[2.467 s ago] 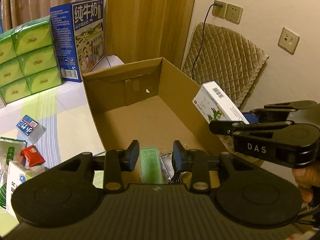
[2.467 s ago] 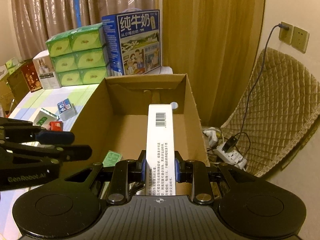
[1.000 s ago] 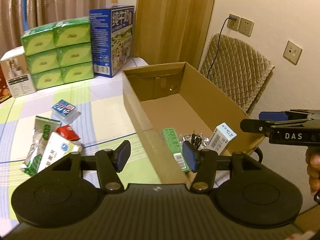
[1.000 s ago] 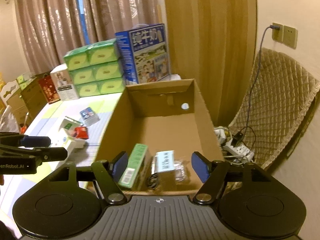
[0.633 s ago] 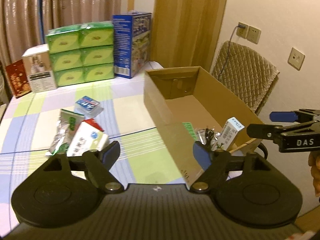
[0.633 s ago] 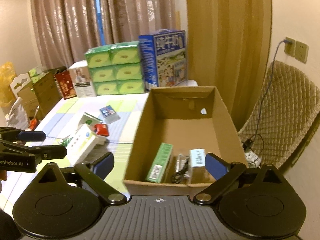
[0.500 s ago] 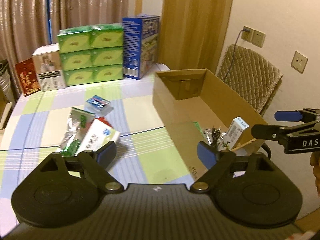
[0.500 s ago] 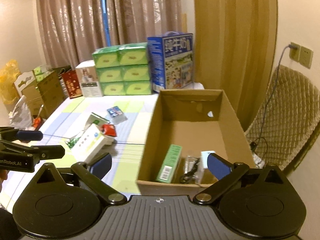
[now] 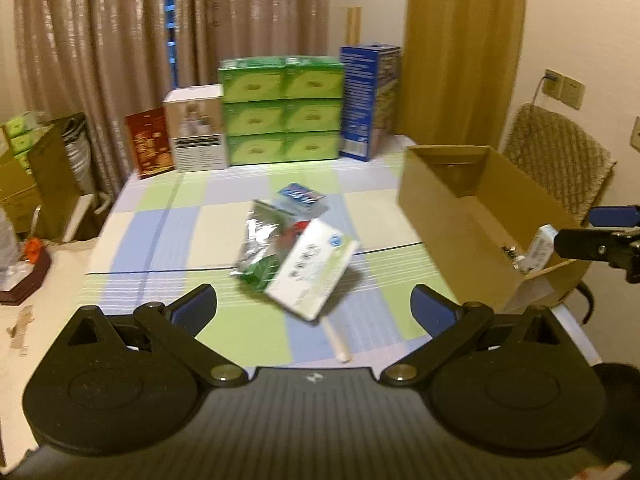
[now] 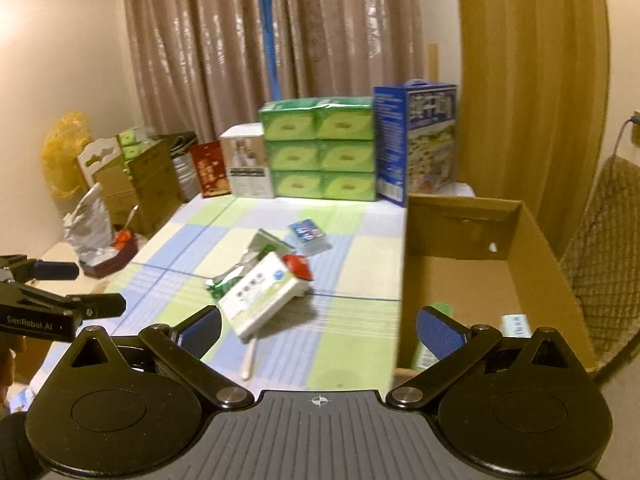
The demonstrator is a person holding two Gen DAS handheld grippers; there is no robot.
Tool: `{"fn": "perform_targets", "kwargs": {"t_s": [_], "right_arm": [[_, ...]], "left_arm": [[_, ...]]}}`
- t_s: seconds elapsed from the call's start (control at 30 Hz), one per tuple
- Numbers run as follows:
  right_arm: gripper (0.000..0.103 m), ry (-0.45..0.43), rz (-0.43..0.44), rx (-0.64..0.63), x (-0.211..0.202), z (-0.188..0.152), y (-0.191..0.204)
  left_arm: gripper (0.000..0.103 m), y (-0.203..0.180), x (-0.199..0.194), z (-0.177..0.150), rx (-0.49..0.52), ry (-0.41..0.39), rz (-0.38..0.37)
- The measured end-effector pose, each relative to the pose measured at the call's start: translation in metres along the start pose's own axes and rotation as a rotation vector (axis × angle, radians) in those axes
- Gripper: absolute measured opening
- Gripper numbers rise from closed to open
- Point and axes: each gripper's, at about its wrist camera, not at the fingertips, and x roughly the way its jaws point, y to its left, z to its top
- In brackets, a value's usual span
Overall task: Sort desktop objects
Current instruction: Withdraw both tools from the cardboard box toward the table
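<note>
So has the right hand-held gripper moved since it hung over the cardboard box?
Yes. The right hand-held gripper has pulled back from the cardboard box, whose whole opening now shows to the right, and its jaws are open and empty.

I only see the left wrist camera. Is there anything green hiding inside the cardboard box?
Observer: Yes. The right wrist view shows a green box lying inside the cardboard box, at its near end.
Operator: Is the box's far wall plain?
Observer: No, it has a small hole.
Operator: What's way off to the left of the table?
Observer: A yellow bag against the wall.
</note>
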Motion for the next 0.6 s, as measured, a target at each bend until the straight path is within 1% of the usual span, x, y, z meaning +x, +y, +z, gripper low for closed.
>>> {"fn": "perform_targets", "kwargs": {"t_s": [0.17, 0.3, 0.43, 0.6], "right_arm": [[0.101, 0.016, 0.031, -0.012, 0.009, -0.008, 0.015], [0.101, 0.04, 0.052, -0.023, 0.023, -0.015, 0.028], [0.101, 0.067, 0.062, -0.027, 0.043, -0.019, 0.036], [0.101, 0.094, 0.065, -0.018, 0.075, -0.026, 0.04]], "left_arm": [[0.102, 0.019, -0.014, -0.006, 0.003, 0.002, 0.042], [0.102, 0.029, -0.018, -0.011, 0.022, 0.007, 0.053], [0.102, 0.04, -0.011, -0.013, 0.022, 0.013, 0.048], [0.102, 0.054, 0.013, -0.016, 0.027, 0.037, 0.04]]}}
